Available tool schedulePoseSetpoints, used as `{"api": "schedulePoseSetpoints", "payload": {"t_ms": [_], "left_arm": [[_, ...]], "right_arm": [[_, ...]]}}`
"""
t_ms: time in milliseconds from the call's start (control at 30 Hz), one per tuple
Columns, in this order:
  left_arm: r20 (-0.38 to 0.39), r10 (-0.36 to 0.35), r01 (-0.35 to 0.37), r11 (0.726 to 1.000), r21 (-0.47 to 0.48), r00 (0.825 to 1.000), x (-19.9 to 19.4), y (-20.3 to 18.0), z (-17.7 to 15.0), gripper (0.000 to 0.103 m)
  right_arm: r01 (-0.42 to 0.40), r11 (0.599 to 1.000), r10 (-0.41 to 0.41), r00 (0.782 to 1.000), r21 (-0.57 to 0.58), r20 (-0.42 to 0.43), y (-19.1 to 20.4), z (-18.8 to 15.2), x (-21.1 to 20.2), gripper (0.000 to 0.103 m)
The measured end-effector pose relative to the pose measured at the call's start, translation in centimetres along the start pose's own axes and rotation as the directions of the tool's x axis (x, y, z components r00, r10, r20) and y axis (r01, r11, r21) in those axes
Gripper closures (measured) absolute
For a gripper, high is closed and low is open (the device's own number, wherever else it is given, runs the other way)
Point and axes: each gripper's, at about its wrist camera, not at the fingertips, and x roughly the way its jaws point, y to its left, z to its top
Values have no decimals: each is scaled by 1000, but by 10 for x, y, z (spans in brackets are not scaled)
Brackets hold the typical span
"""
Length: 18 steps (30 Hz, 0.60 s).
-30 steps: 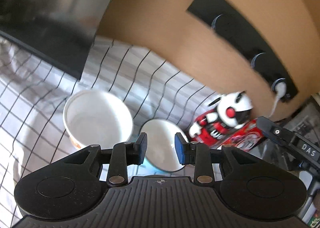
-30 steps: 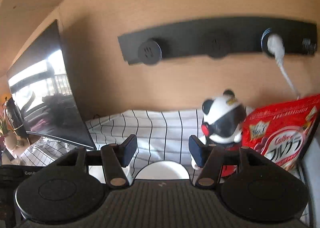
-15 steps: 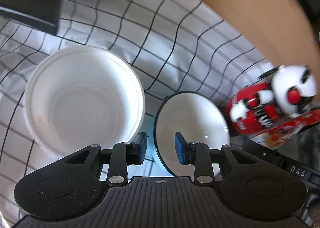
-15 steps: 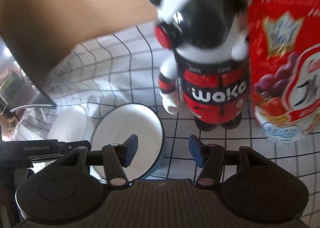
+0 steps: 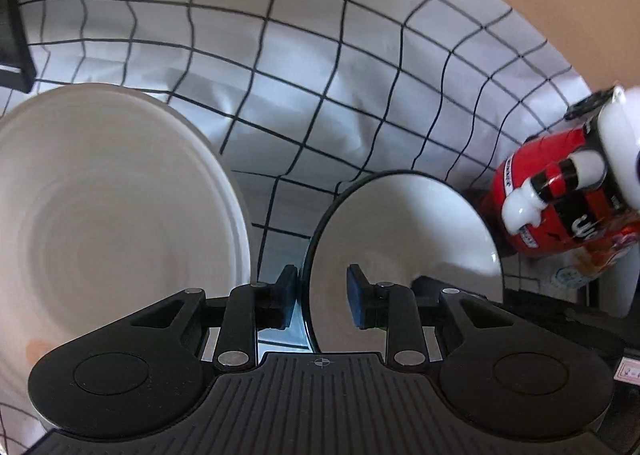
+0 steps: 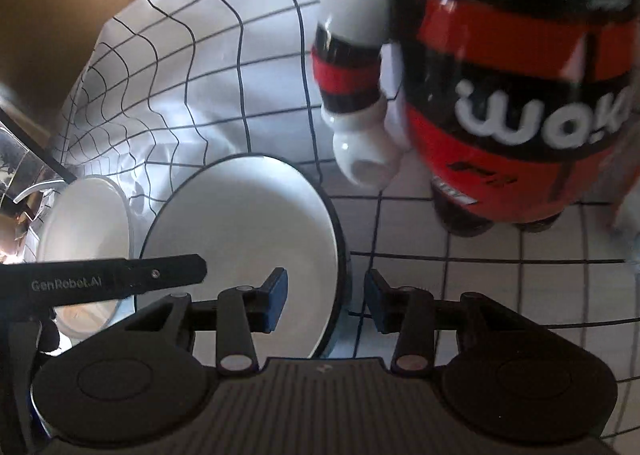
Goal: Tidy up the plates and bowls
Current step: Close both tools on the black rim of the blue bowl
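— On the table (image 5: 304, 67), what is the biggest thing you see?

— A white cloth with a black grid (image 5: 360, 103) covers it. On the cloth, in the left wrist view, a large white bowl (image 5: 104, 215) stands at the left. In the right wrist view this same bowl (image 6: 86, 215) is at the far left, partly behind the other tool's arm.

— And next in size?

— A panda figure in a red and black suit (image 6: 500, 107) stands upright on the cloth, just beside a smaller white bowl with a dark rim (image 6: 248, 239). In the left wrist view the figure (image 5: 560, 195) is at the right edge, blurred.

— Where is the smaller bowl?

— Between the large bowl and the figure, near both; whether it touches the large bowl I cannot tell. In the left wrist view it (image 5: 404, 239) is right of the middle.

— How do the tools stand?

— The left tool (image 5: 322, 297) is closing; the left rim of the smaller bowl is between its jaws, and the pads do not press yet. The right tool (image 6: 326, 301) is closing too, over the right rim of the same bowl, with a gap at each pad.
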Motion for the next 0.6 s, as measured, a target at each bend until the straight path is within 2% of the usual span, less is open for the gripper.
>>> {"api": "schedulePoseSetpoints", "payload": {"t_ms": [33,67,167,333,467,600], "left_arm": [[-13,-1,1,1000,5,1000,4,-1,0,72],[-20,0,0,1000,9,1000,6,-2,-1,70],[-40,2,-1,999,35,999,8,-8,-2,67],[-102,-55,60,997,50,993,11,-24,-9,66],[-163,-104,115,992,59,981,19,-46,-17,66],[-195,-104,130,983,129,975,27,-81,-31,66]], "right_arm": [[-12,1000,12,1000,4,-7,-1,0,3,72],[-20,1000,20,1000,7,-17,-2,-1,4,74],[-11,1000,11,1000,-4,-19,-3,-4,2,75],[30,1000,-30,999,0,-16,-16,-20,-13,75],[50,997,-49,999,67,-11,-44,-35,-33,75],[58,988,-58,998,141,-4,-72,-51,-52,75]]}}
